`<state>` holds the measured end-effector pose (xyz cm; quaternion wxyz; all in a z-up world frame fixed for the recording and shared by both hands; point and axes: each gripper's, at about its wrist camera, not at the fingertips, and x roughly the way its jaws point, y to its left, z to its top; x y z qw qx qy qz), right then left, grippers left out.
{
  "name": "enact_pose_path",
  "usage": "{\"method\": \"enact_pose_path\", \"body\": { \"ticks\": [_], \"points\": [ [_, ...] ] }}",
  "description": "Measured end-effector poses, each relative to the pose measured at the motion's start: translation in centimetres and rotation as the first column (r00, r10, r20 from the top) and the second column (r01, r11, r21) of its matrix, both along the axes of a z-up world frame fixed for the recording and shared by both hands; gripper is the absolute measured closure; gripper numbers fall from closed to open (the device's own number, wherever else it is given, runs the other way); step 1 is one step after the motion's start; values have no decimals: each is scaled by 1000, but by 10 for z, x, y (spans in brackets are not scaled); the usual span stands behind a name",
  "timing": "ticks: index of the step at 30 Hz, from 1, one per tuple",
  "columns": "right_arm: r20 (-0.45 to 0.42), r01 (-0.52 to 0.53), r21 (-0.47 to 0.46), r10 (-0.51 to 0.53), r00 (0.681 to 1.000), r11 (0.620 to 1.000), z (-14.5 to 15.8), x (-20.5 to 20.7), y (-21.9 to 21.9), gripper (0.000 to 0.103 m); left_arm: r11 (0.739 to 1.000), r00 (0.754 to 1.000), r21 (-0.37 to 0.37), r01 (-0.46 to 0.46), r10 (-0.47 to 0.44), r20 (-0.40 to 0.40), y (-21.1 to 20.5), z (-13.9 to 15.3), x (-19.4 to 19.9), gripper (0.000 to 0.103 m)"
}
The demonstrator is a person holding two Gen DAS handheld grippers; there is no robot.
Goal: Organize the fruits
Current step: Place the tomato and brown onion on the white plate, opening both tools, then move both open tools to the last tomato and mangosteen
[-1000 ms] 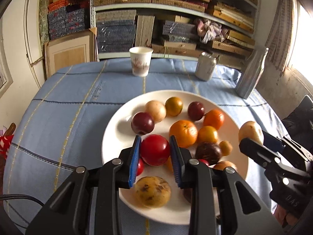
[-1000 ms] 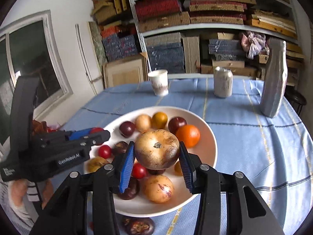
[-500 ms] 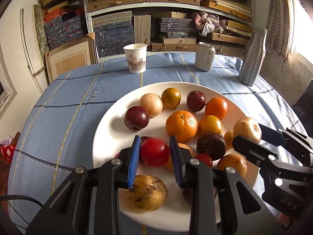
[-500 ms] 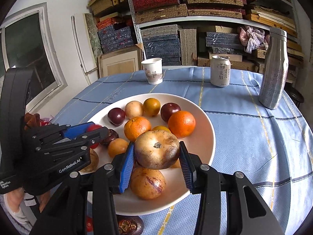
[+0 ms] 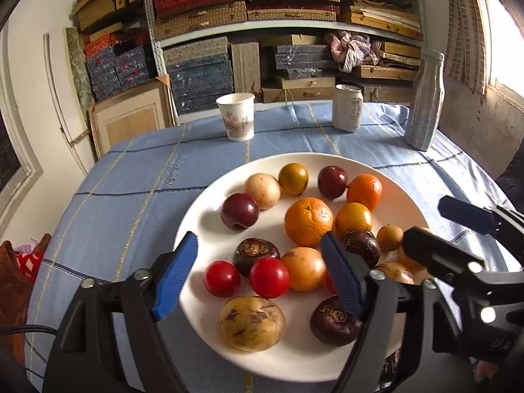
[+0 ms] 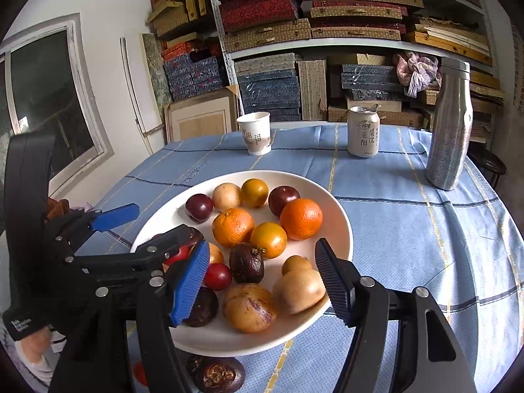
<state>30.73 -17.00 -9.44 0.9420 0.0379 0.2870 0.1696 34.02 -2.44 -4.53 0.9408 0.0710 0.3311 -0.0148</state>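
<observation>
We are at the release step: both grippers have just been opening and each has set a fruit down on the plate [image 6: 340, 229]. The left gripper [image 5: 258, 278] stands apart over the near side of the plate, with nothing pressed between its pads; a red fruit [image 5: 269, 277] lies free below the gap, beside a second red one. The right gripper [image 6: 262, 281] is apart too, and the pale fruit [image 6: 299, 290] rests between its jaws without being pinched, we judge. This fruit is a little long; its long axis lies roughly level, running to the near right rim. One dark fruit [image 6: 216, 373] is off the plate, on the bench [image 6: 409, 229] at the near edge. The next move, we think, calls for a gripper to draw back, lower over this fruit, close on it and lift it to the plate.
</observation>
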Motion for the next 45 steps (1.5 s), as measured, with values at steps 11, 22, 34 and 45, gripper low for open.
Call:
{"method": "enact_pose_path", "body": {
  "ticks": [11,22,34,45],
  "points": [
    [27,-4,53,2,1000,999,13,-32,-10,31,999,996,1,-46,46,80,16,19,-38,7],
    [35,37,103,-40,999,994,3,-82,-36,22,1000,997,2,-7,7,75,9,14,-91,5],
    [29,93,179,-100,995,979,-1,-108,-62,11,995,997,67,74,-72,-24,-12,-18,-124,5],
    [18,101,181,-106,994,978,-2,-106,-65,9,995,992,54,79,-73,-99,-10,-33,-114,5]
  ]
}}
